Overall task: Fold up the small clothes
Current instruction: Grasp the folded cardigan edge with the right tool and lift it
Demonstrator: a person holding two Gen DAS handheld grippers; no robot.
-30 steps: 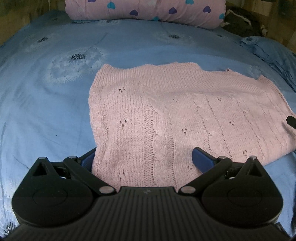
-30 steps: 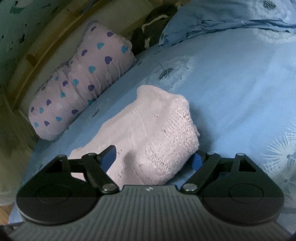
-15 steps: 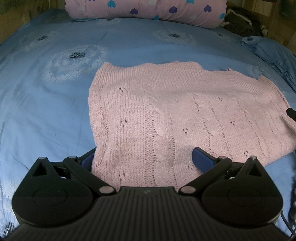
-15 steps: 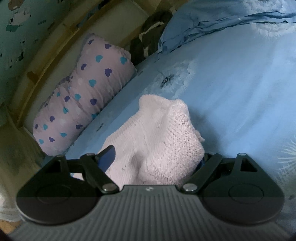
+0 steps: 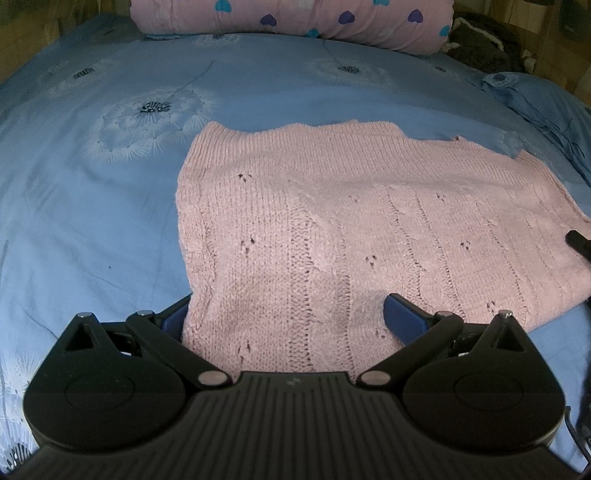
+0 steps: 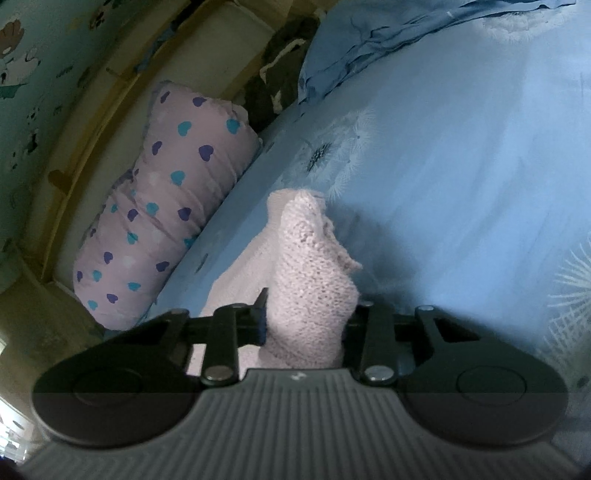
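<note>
A pink knitted sweater (image 5: 332, 229) lies spread flat on the blue bed cover (image 5: 92, 206). My left gripper (image 5: 288, 317) is open at the sweater's near hem, its blue fingers (image 5: 402, 317) wide apart with the knit lying loose between them. At the sweater's right edge a dark tip of the right gripper (image 5: 580, 245) shows. In the right wrist view the right gripper (image 6: 308, 314) has its jaws closing on a bunched-up fold of the sweater (image 6: 310, 266), which stands up pinched between the fingers.
A pink bolster with blue and purple hearts (image 5: 295, 14) lies along the head of the bed. Dark clothing (image 5: 480, 48) sits in the far right corner, beside crumpled blue bedding (image 5: 546, 107). A wooden bed frame (image 6: 92, 122) runs behind the bolster.
The right gripper's fingers have come together on the sweater's edge, which now stands bunched between them, and the gripper has rolled a little. The left gripper has not moved.
</note>
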